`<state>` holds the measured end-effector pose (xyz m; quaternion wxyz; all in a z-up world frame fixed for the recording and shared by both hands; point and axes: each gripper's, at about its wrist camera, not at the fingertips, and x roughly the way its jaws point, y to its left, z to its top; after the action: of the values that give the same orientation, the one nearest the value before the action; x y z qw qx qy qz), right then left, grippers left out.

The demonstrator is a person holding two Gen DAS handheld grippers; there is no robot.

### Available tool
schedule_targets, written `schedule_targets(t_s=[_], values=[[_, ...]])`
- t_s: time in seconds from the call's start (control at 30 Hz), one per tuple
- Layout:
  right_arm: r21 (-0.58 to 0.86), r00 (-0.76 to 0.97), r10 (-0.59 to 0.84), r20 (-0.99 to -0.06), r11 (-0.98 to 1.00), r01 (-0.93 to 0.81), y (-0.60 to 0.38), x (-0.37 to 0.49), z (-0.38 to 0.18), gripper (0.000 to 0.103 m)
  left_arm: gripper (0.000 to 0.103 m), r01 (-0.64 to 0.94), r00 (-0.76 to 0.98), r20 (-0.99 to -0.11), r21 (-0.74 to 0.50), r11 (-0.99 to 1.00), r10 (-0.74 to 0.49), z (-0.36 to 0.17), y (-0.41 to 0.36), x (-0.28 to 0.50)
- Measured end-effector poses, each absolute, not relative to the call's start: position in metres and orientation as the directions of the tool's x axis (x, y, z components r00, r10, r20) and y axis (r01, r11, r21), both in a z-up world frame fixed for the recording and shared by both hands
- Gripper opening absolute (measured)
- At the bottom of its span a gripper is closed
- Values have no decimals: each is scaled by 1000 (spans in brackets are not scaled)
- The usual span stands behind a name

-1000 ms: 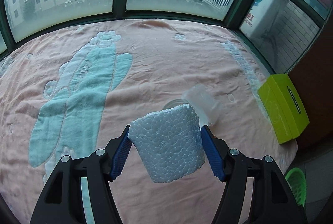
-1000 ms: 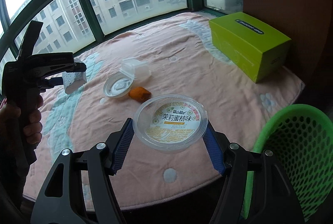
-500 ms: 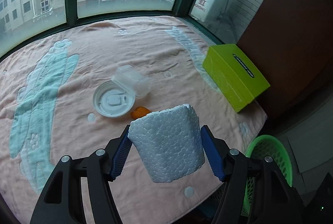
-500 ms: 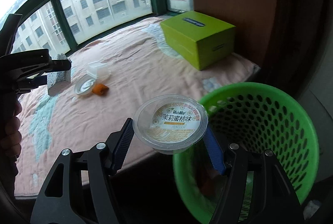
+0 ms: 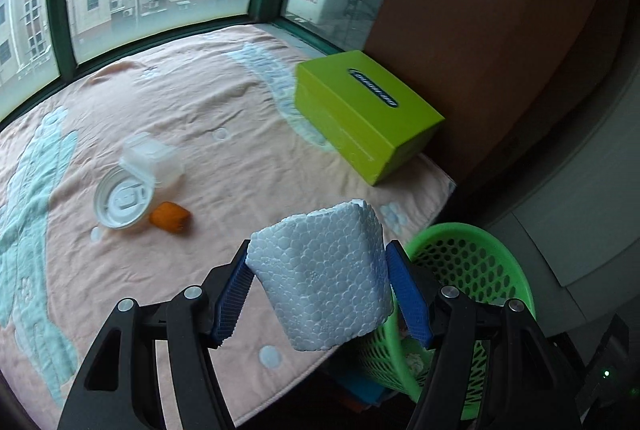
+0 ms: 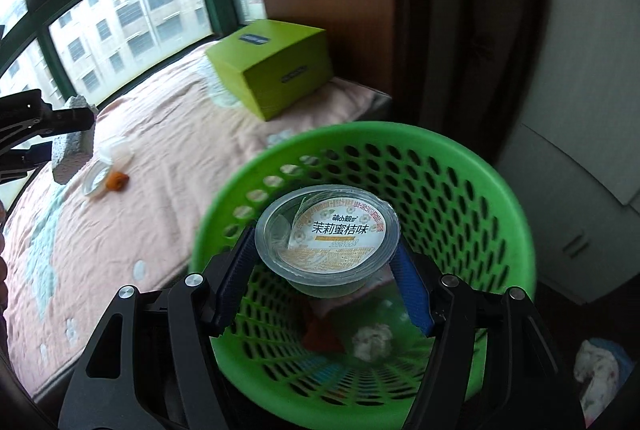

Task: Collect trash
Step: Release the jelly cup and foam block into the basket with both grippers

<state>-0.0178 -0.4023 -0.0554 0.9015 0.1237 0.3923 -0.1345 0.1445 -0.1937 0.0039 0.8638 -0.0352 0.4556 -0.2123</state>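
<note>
My right gripper (image 6: 326,270) is shut on a clear plastic jelly cup (image 6: 328,242) with a printed lid, held right over the mouth of the green perforated basket (image 6: 472,166). Crumpled trash lies at the basket's bottom. My left gripper (image 5: 320,286) is shut on a white foam block (image 5: 324,270), above the near edge of the pink blanket (image 5: 200,102), left of the green basket (image 5: 472,262). In the right wrist view the foam block (image 6: 72,146) and the left gripper show at the far left. On the blanket lie a white lid (image 5: 120,202), a clear plastic tub (image 5: 150,158) and an orange scrap (image 5: 170,217).
A lime-green box (image 5: 364,114) stands at the blanket's far right against a brown wall panel (image 5: 480,10). Green-framed windows run along the back. White cabinet fronts (image 6: 580,210) stand right of the basket, and a bundle of cloth (image 6: 600,366) lies on the floor beside it.
Both grippers swung right, each keeping its load. The jelly cup went from above the blanket to over the basket mouth. The foam block went from mid-blanket to its near right edge.
</note>
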Motion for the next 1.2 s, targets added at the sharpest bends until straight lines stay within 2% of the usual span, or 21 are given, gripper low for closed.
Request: schedule_targets(t_s=[0.27, 0.73, 1.2], values=[[128, 653, -175, -737, 912, 389, -420, -38, -59, 77, 64, 431, 449, -770, -258, 865, -453, 3, -239, 130], [158, 670, -211, -712, 881, 446, -445, -69, -49, 78, 64, 542, 356, -795, -253, 802, -491, -15, -294, 110], [182, 676, -222, -703, 863, 472, -457, -81, -48, 78, 64, 569, 339, -803, -239, 787, -490, -23, -310, 98]])
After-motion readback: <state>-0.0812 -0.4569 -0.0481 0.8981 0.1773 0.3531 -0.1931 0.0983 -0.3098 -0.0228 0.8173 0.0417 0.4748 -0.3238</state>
